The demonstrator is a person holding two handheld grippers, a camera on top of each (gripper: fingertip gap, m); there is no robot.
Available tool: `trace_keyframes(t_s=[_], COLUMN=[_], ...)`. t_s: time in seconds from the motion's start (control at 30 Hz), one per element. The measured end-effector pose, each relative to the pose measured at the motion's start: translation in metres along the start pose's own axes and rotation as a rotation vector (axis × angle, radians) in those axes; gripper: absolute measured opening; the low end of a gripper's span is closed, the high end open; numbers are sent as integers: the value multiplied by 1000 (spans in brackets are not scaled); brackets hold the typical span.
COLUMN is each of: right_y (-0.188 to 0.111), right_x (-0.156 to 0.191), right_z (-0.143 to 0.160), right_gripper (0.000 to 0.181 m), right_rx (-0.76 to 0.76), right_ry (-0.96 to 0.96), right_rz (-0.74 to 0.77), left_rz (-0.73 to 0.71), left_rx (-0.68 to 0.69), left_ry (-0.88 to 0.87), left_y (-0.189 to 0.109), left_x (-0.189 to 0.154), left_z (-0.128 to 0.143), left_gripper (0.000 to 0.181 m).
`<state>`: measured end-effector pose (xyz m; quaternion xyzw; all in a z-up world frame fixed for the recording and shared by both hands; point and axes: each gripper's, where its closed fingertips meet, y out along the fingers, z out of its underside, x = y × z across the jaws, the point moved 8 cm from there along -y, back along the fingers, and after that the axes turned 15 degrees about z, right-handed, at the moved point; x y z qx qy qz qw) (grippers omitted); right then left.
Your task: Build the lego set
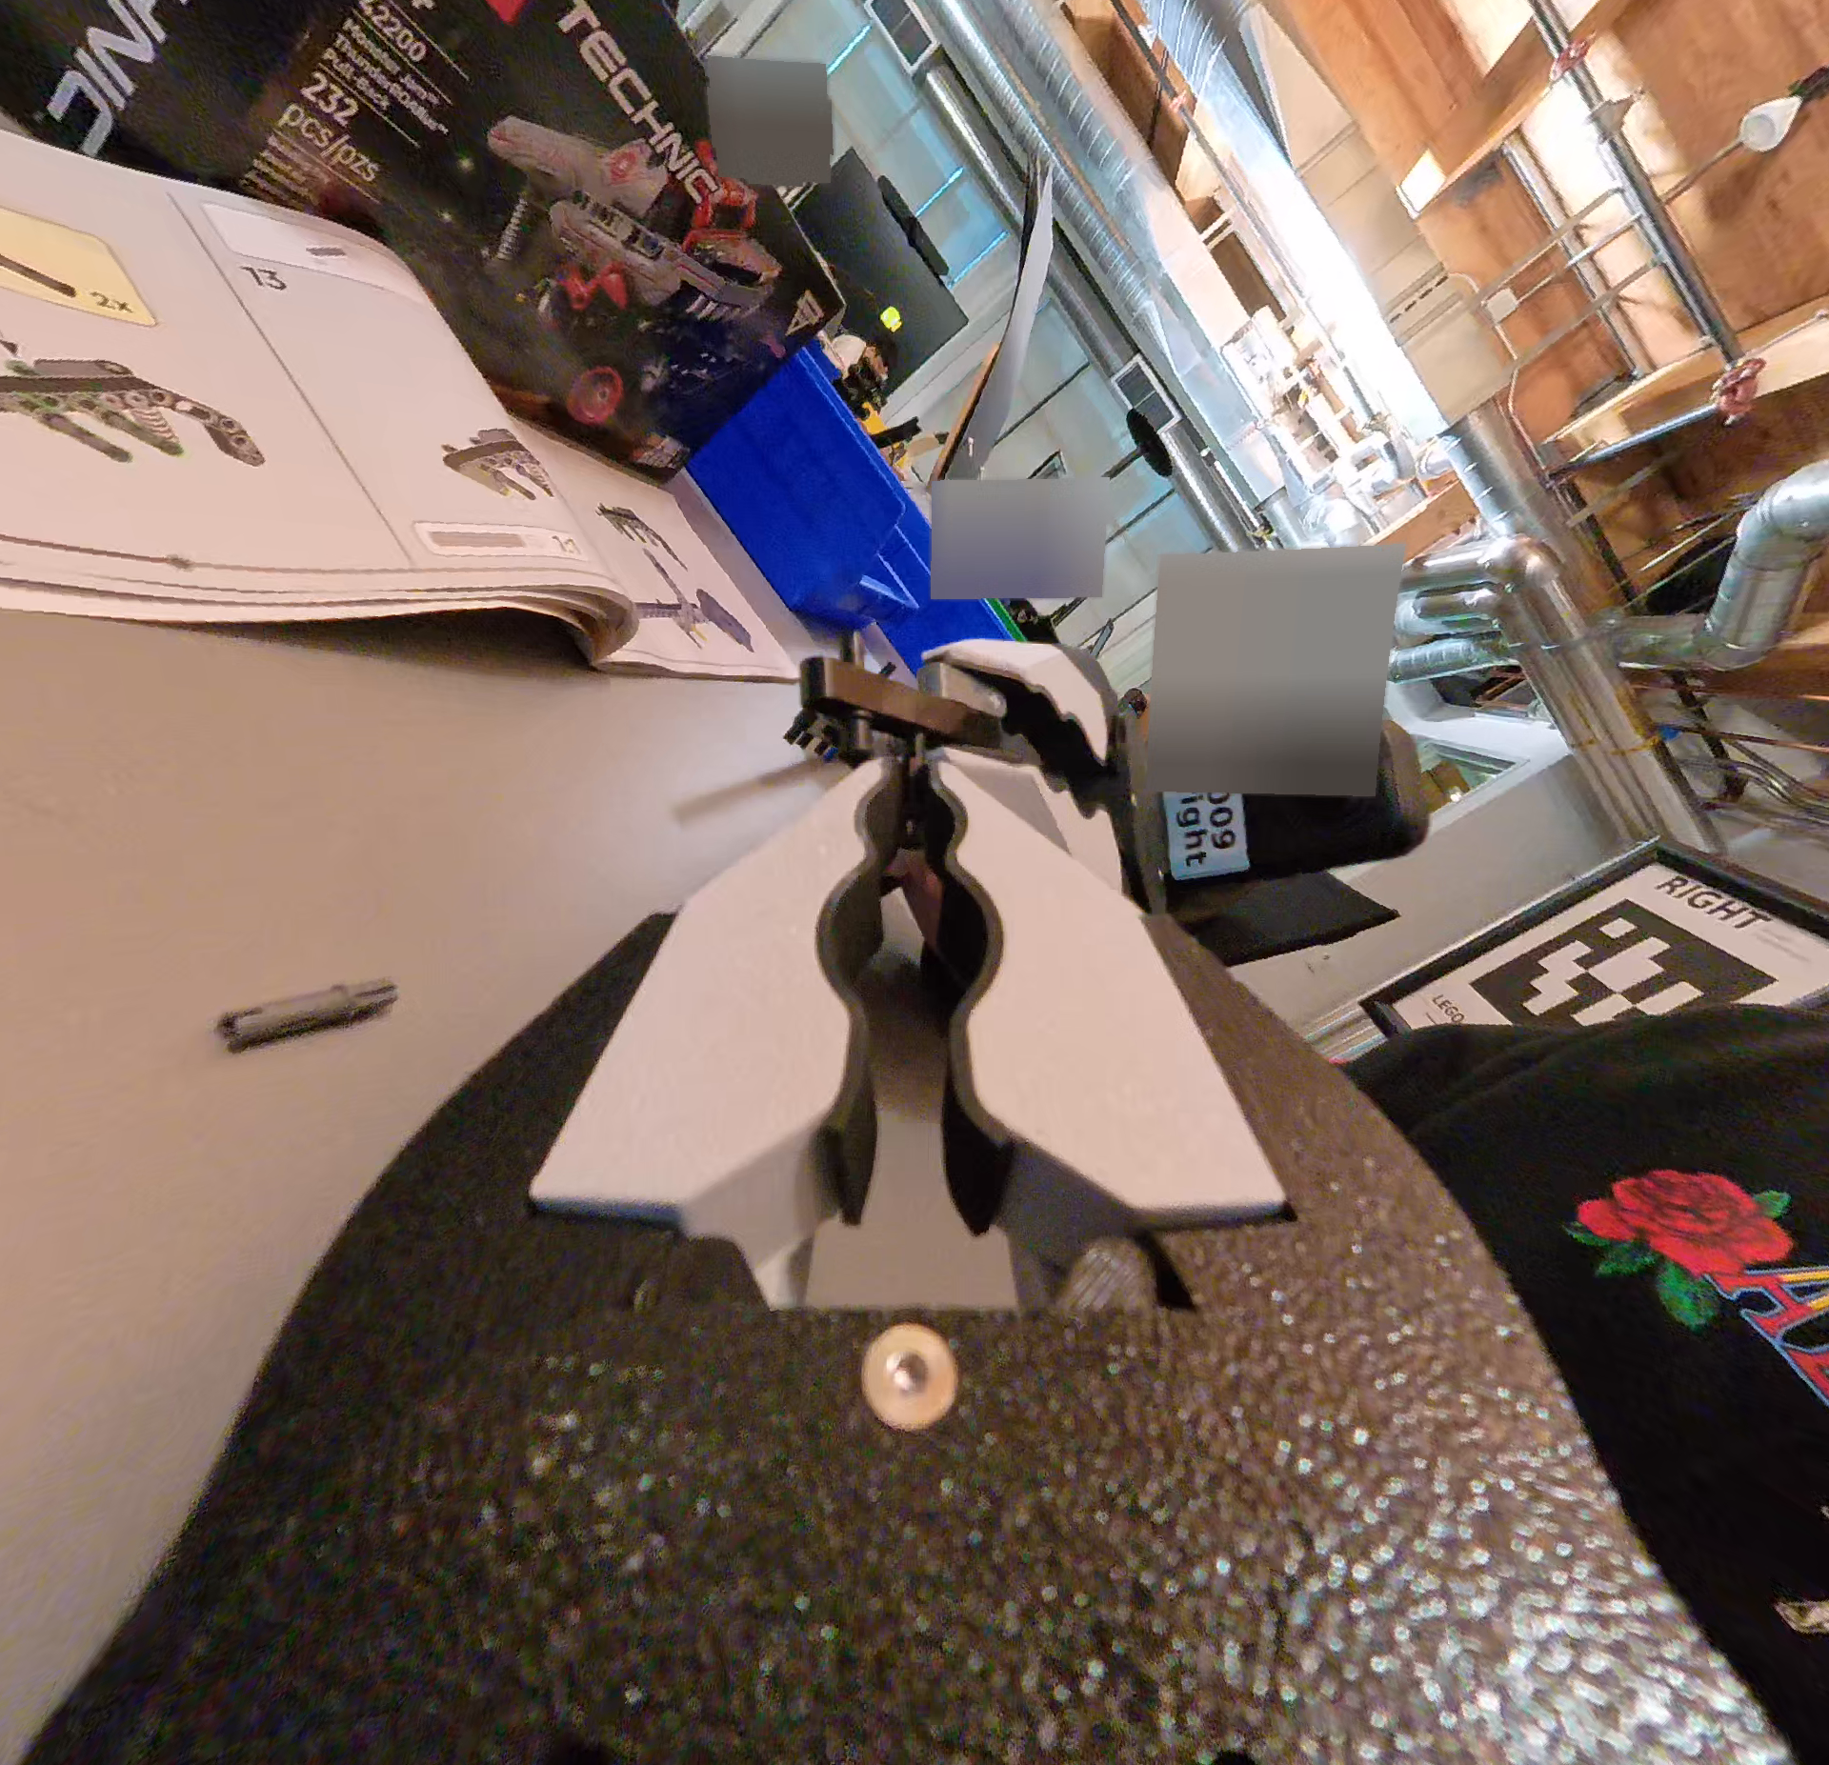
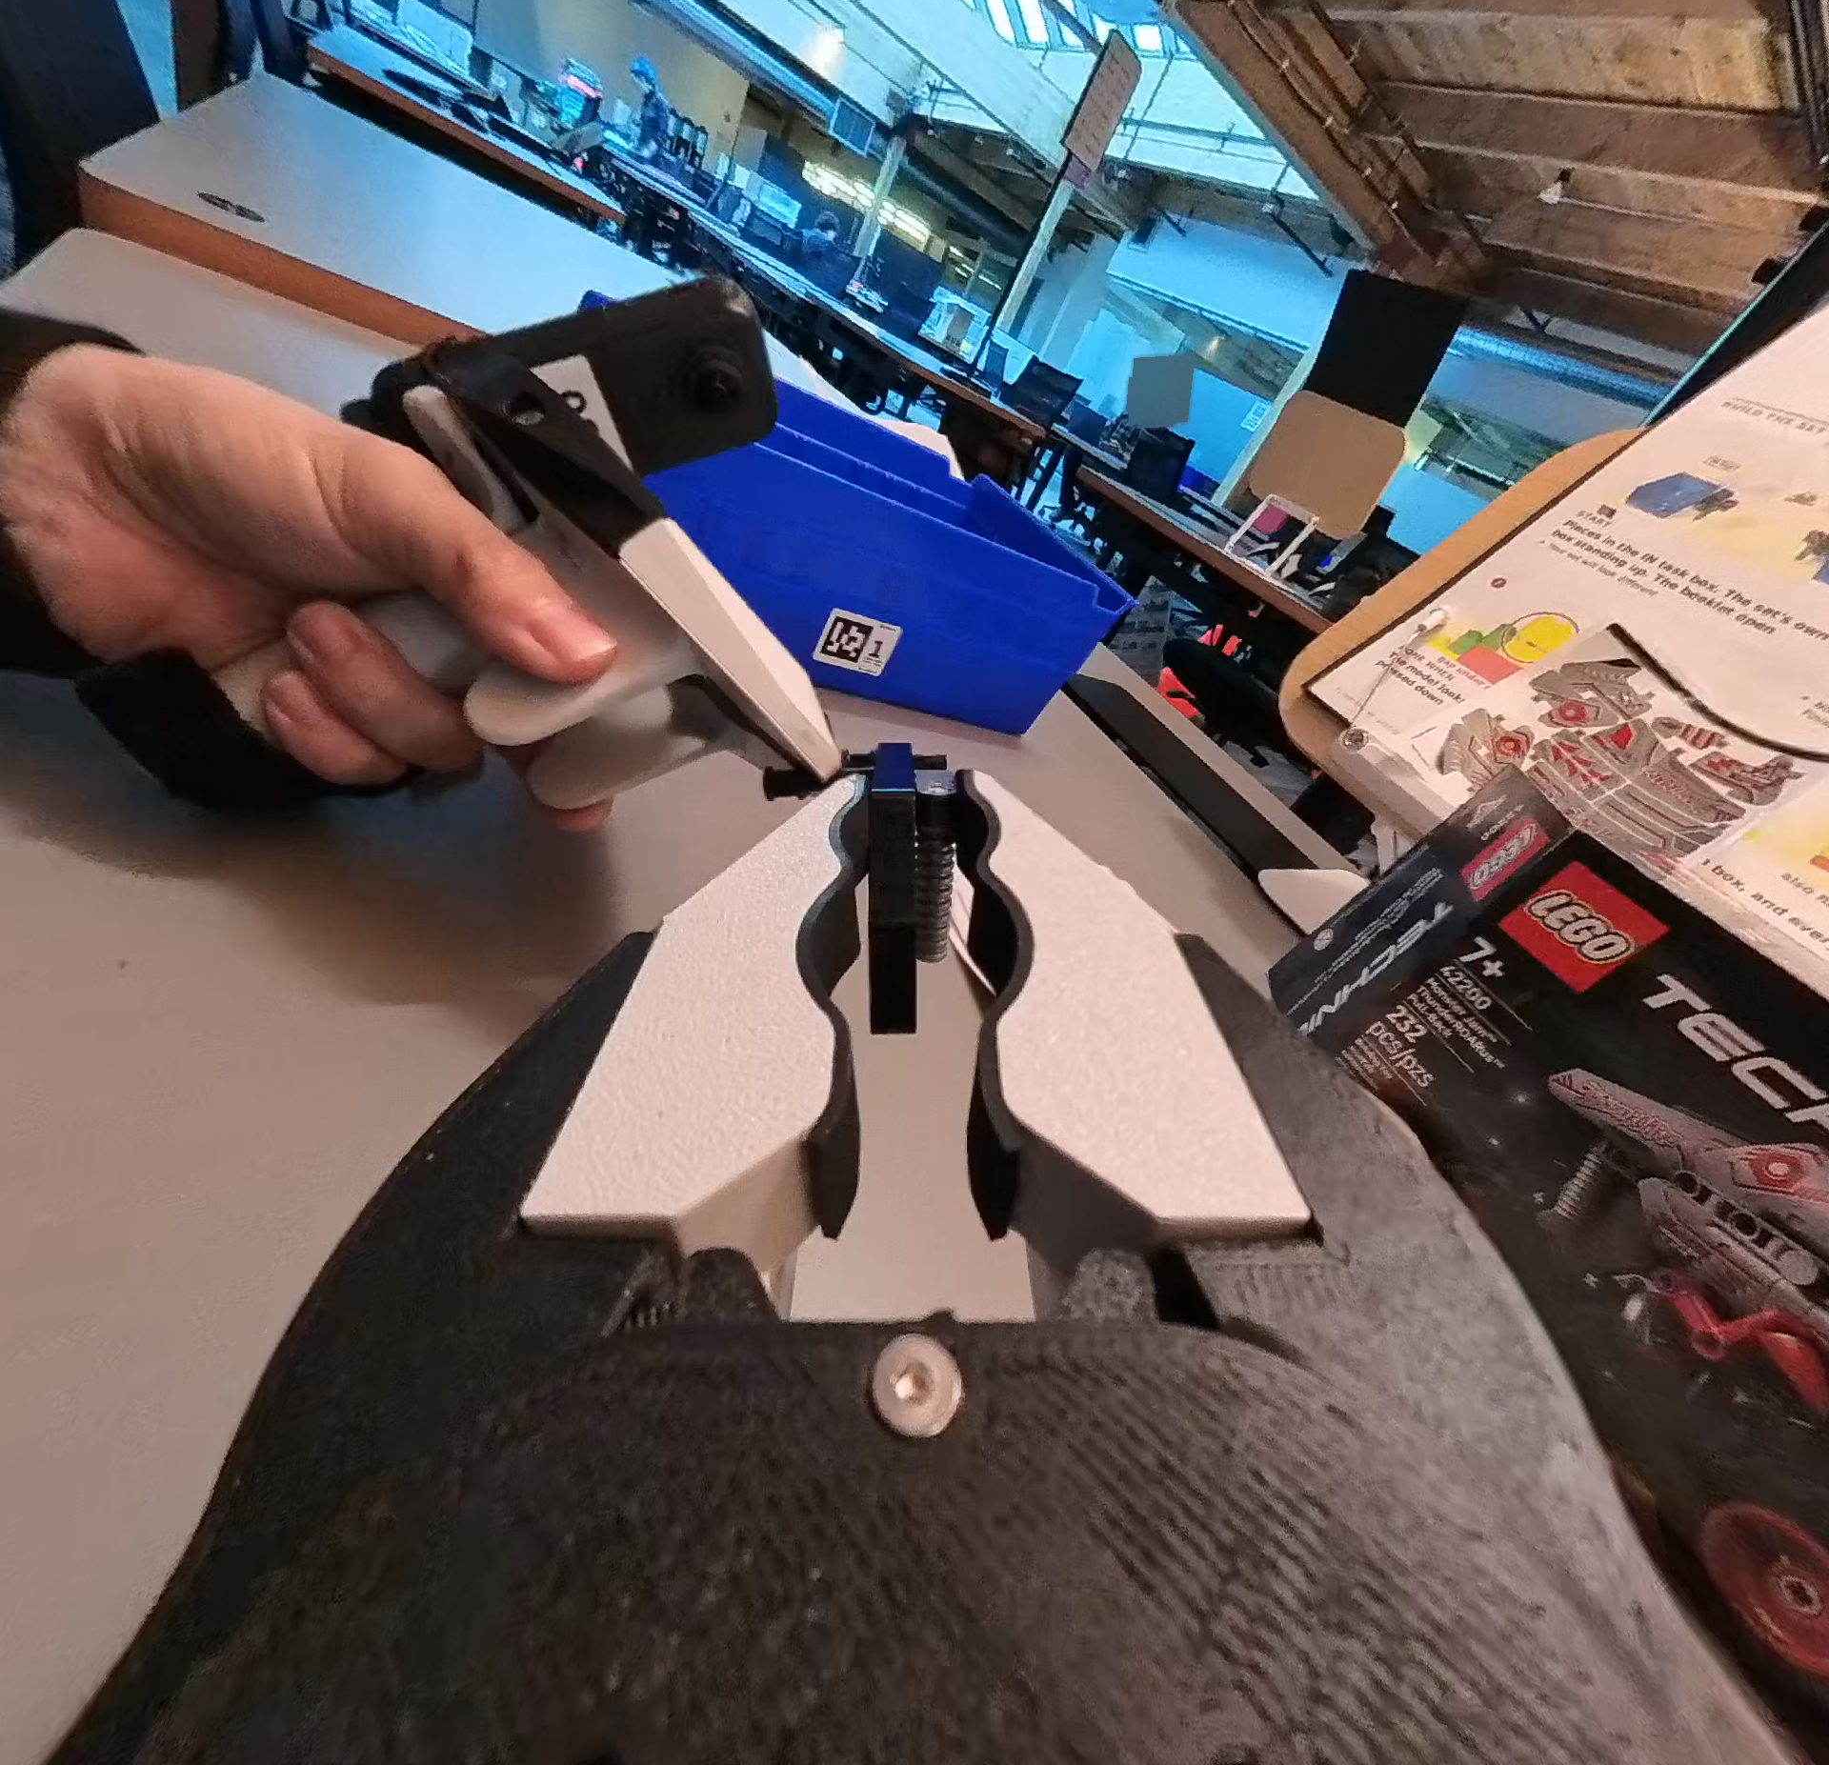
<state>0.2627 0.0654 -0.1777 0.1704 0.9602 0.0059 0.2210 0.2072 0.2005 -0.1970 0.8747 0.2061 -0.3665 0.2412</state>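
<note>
Above a grey table (image 2: 198, 975), a black lego assembly (image 2: 891, 886) is being clamped by the right gripper (image 2: 906, 807), its long axis lying along the fingers. A small pin at its far end is being pinched by the left gripper (image 2: 826, 763).

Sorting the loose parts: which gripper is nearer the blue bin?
Left. The left gripper sits just in front of the blue bin; the right gripper, clamping the black beam, meets it slightly nearer the camera.

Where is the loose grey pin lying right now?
In the left wrist view, the grey pin lies alone on the table, left of the left gripper, below the booklet.
</note>
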Motion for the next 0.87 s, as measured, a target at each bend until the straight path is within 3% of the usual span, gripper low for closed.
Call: trace_keyframes(t_s=[0.17, 0.27, 0.47, 0.67, 0.73, 0.87], right_y=[1, 3, 5, 7, 7, 8], right_x=[4, 7, 8, 6, 5, 9], right_z=[-1, 0, -3, -2, -4, -3], right_gripper=[14, 14, 14, 14, 14, 14], right_rx=[16, 61, 75, 104, 92, 95], right_ry=[-81, -122, -47, 148, 182, 8], right_rz=[23, 41, 65, 66, 65, 59], left_rz=[-8, -106, -187, -337, -280, -264], left_rx=[-15, 27, 72, 143, 96, 88], left_ry=[-13, 95, 201, 409, 343, 290], left_y=[-1, -1, 0, 6, 6, 3], left_x=[2, 0, -7, -17, -16, -10], left_z=[2, 0, -3, -3, -4, -1], left_gripper=[1, 2, 2, 2, 1, 1])
